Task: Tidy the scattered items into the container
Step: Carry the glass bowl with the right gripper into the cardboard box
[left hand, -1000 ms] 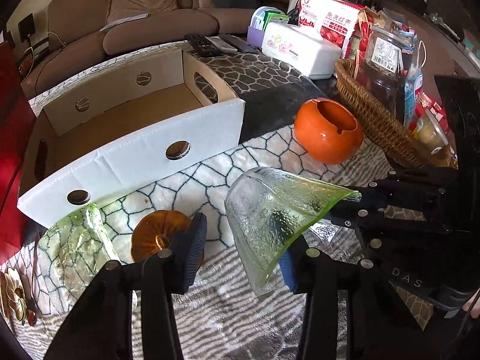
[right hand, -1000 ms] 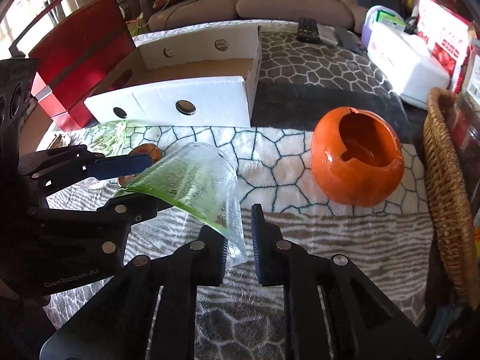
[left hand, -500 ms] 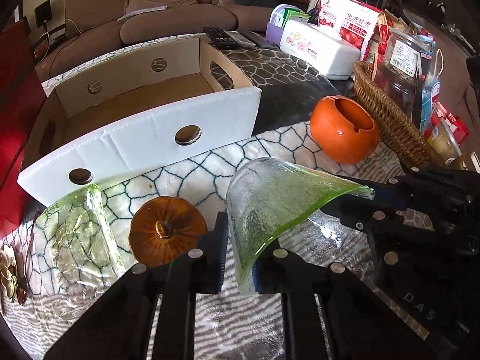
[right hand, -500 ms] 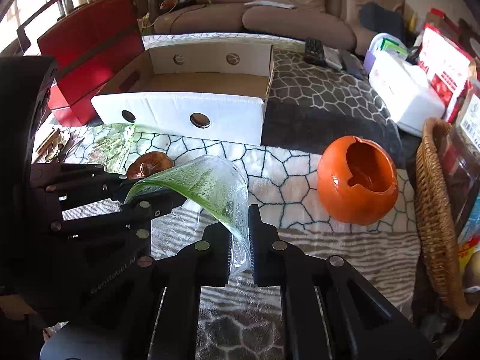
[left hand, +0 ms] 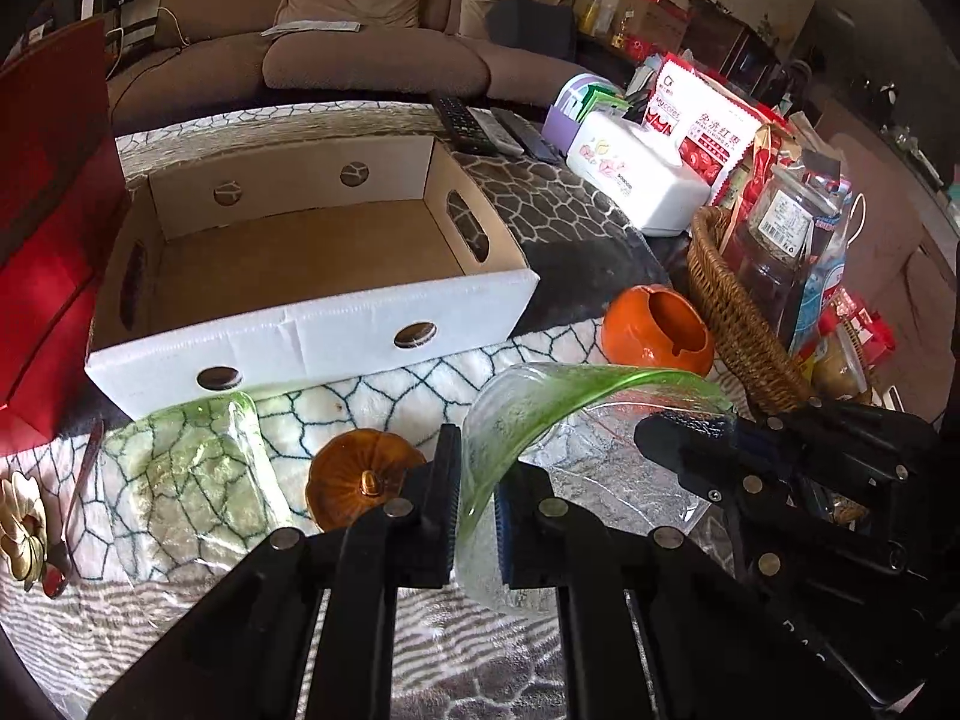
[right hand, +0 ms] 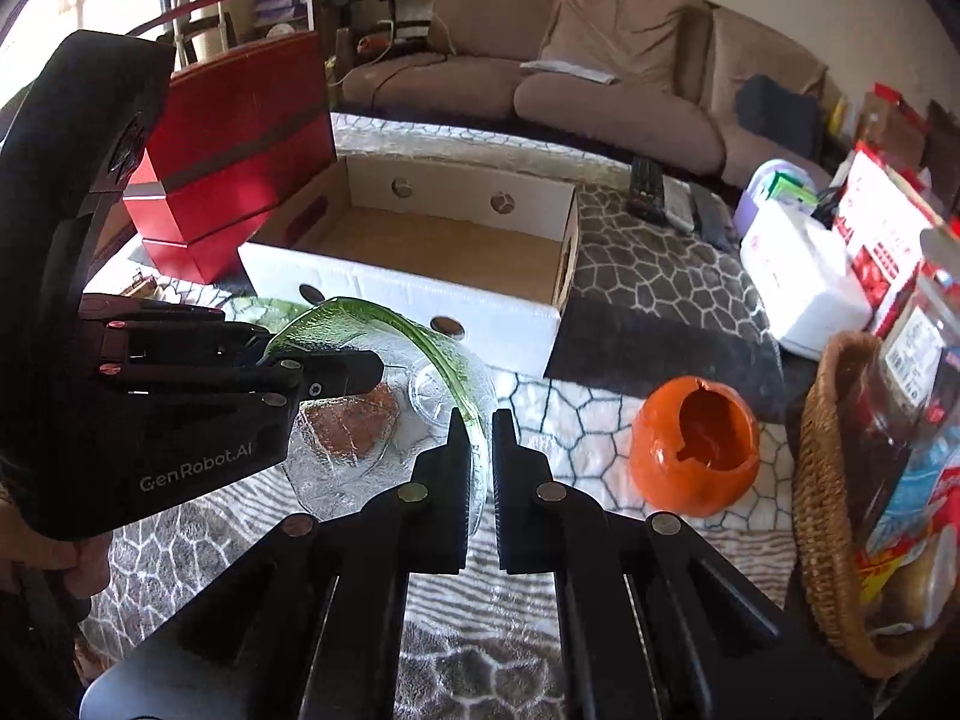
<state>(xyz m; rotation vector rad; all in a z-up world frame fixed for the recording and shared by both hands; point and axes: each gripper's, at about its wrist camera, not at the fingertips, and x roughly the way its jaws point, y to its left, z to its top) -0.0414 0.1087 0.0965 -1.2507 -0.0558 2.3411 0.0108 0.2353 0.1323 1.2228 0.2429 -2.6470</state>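
A green glass dish [left hand: 528,414] hangs above the patterned cloth, held at both ends. My left gripper [left hand: 477,516] is shut on its near rim; my right gripper [right hand: 480,480] is shut on the opposite rim, with the dish [right hand: 384,324] arching between them. The open cardboard box [left hand: 312,330] stands behind, also in the right wrist view [right hand: 420,294], with nothing in it. On the cloth lie a second green glass dish [left hand: 192,468], an amber pumpkin lid [left hand: 360,477] and an orange ashtray [left hand: 657,330], which shows in the right wrist view too [right hand: 696,444].
A wicker basket [left hand: 732,312] full of packets and jars stands at the right. A red box [right hand: 234,150] stands left of the cardboard box. A white tissue box [left hand: 636,174] and remotes [left hand: 468,120] lie behind. A gold flower ornament [left hand: 21,528] and spoon lie far left.
My left gripper closed on the dish's rim. Both grippers have lifted the dish higher off the cloth, so more of the inside of the box shows.
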